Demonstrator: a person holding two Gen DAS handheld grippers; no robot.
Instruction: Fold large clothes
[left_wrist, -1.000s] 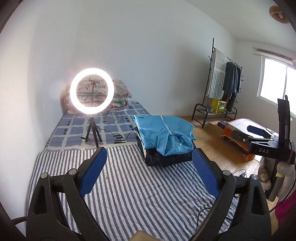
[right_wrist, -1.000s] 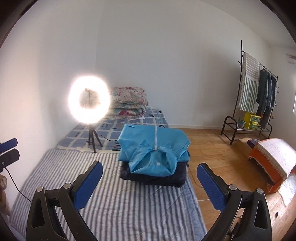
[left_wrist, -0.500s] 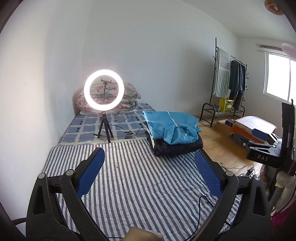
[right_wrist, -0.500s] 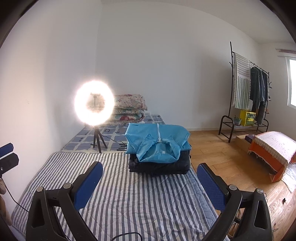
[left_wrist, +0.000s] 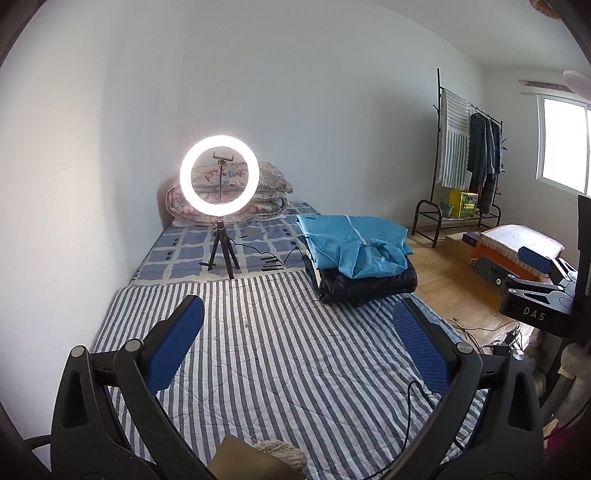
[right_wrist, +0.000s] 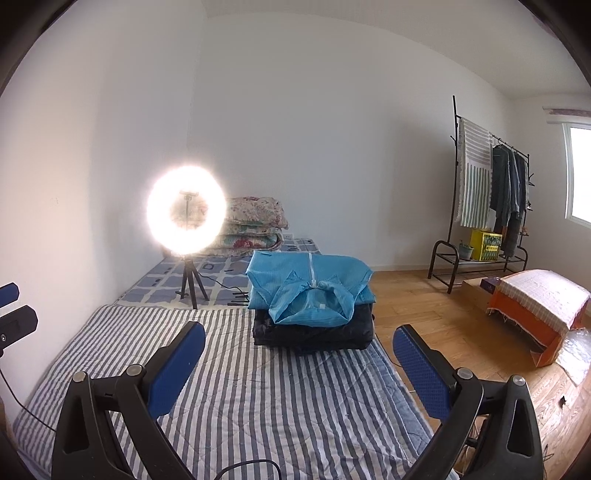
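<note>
A folded light-blue garment (left_wrist: 354, 247) (right_wrist: 306, 291) lies on top of a folded dark garment (left_wrist: 369, 286) (right_wrist: 314, 332), stacked at the far right edge of a striped mattress (left_wrist: 277, 350) (right_wrist: 258, 387). My left gripper (left_wrist: 298, 310) hovers over the bare stripes well short of the stack. Its jaws are opening wide and hold nothing. My right gripper (right_wrist: 299, 334) is open too, empty, aimed at the stack from a distance. The left wrist view shows the right gripper's black body at the right edge.
A lit ring light (left_wrist: 219, 174) (right_wrist: 186, 210) on a small tripod stands on the checked bedding behind, with floral quilts at the wall. A black cable (left_wrist: 410, 406) trails over the mattress. A clothes rack (right_wrist: 487, 184) and an orange box (right_wrist: 535, 310) stand on the wooden floor at right.
Both grippers have drawn back from the stack and sunk a little, so the clothes look smaller and more striped mattress shows. The left jaws have spread slightly.
</note>
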